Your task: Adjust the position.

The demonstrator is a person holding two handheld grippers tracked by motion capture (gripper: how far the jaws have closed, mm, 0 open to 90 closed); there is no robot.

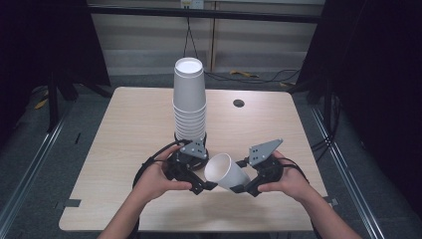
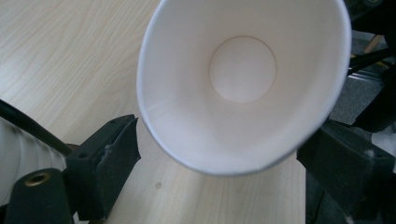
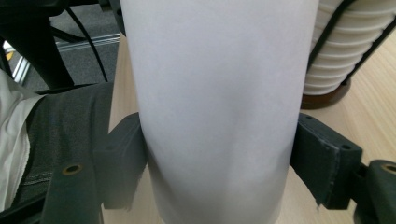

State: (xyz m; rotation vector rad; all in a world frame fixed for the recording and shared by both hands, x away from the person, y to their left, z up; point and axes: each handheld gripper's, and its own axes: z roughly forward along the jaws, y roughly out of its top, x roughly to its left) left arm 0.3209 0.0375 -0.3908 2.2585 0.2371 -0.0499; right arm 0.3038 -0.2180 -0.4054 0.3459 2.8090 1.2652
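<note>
1. Starting on the left: the left gripper [image 1: 201,186] sits low over the table [image 1: 124,149], jaws spread wide either side of the loose cup's rim, not pinching it as far as I can see.
2. Behind it stands the stack of paper cups [image 1: 189,99], upright, smooth white, ridged where the rims nest. Top cup looks empty.
3. The single paper cup [image 1: 226,172] lies tipped on its side between both grippers, mouth toward the left one, nothing inside, just a flat round bottom.
4. The right gripper [image 1: 244,188] has its jaws clamped on that cup's body.
</note>
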